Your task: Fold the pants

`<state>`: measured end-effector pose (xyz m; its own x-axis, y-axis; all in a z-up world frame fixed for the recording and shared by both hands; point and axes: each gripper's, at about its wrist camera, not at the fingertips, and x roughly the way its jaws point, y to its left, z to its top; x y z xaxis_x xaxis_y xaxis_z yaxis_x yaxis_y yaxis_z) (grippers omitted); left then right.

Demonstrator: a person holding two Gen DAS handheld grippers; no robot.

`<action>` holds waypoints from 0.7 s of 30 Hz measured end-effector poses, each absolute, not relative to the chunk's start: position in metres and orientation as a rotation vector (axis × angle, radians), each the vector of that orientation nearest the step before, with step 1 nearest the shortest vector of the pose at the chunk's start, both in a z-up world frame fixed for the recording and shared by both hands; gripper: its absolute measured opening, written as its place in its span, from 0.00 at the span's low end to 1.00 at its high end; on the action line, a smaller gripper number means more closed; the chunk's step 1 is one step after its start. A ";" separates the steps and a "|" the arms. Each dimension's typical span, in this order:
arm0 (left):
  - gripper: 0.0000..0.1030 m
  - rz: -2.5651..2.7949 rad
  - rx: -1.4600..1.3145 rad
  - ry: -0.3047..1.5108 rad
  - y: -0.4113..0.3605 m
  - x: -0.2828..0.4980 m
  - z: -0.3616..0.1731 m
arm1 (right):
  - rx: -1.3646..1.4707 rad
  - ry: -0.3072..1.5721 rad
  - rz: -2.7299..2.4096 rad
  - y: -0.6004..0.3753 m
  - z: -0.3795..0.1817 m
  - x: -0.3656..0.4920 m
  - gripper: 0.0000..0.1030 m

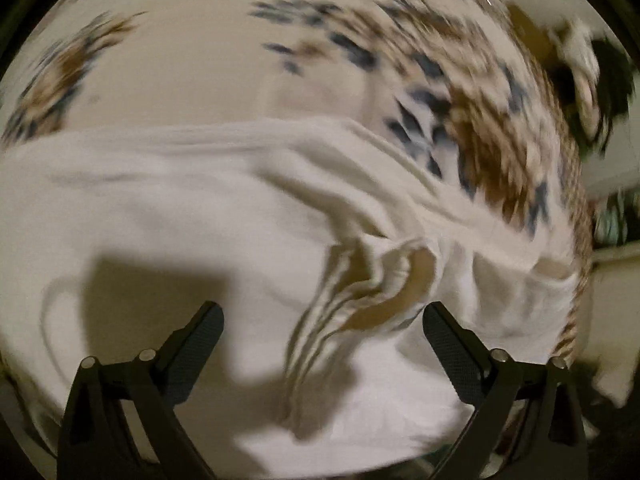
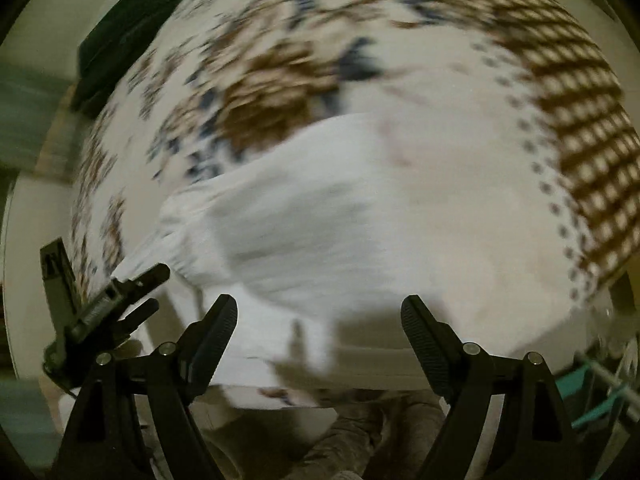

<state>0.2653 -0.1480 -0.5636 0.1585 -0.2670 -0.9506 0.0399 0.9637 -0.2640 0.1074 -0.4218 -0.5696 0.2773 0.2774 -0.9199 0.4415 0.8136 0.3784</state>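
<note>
Black fingers of the left hand-held gripper [image 1: 323, 316] frame the bottom of its own view, spread wide with nothing between them, poised over the white pants [image 1: 200, 220]. Those pants are the landmark: they lie spread on the patterned cloth [image 1: 180, 68], a cream fabric with brown and dark blue motifs that covers the surface and fills the far side of both views. From the left wrist camera the pants take up the whole near half of the frame, and a bunch of folds [image 1: 360, 280] with a tan-shadowed opening rises from them just ahead of the open fingers, toward the right one; the gripper's shadow falls on the smooth fabric to the left of those folds. The right wrist camera shows what that view does not: the pants [image 2: 320, 216] narrowing to a gathered end at the left, the patterned cloth [image 2: 580, 120] with its brown lattice border beyond and to the right of them, a dark object [image 2: 132, 36] past the cloth's far left edge, and the left hand-held gripper [image 2: 148, 292] itself, seen from the side beside the gathered end; its state cannot be told from there. The right hand-held gripper [image 2: 320, 312] hangs above the near edge of the pants, equally wide open and holding nothing. Both views are motion-blurred.
</note>
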 end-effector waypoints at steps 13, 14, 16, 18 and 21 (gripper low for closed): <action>0.13 -0.258 -0.283 1.290 -0.110 0.239 -0.525 | 0.553 1.343 -0.193 -0.429 -0.585 0.127 0.84; 0.13 -0.248 -0.296 1.300 -0.103 0.238 -0.526 | 0.540 1.351 -0.191 -0.426 -0.586 0.130 0.84; 0.13 -0.223 -0.307 1.316 -0.092 0.237 -0.531 | 0.505 1.371 -0.190 -0.419 -0.590 0.139 0.84; 0.13 -0.216 -0.314 1.336 -0.088 0.241 -0.539 | 0.483 1.391 -0.185 -0.415 -0.595 0.146 0.84; 0.13 -0.203 -0.290 1.330 -0.086 0.251 -0.547 | 0.464 1.433 -0.191 -0.412 -0.607 0.156 0.84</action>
<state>0.2514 -0.0864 -0.5466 0.2286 -0.3091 -0.9232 -0.0193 0.9466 -0.3217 0.1560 -0.4124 -0.6074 0.1406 0.1479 -0.9789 0.3990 0.8965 0.1928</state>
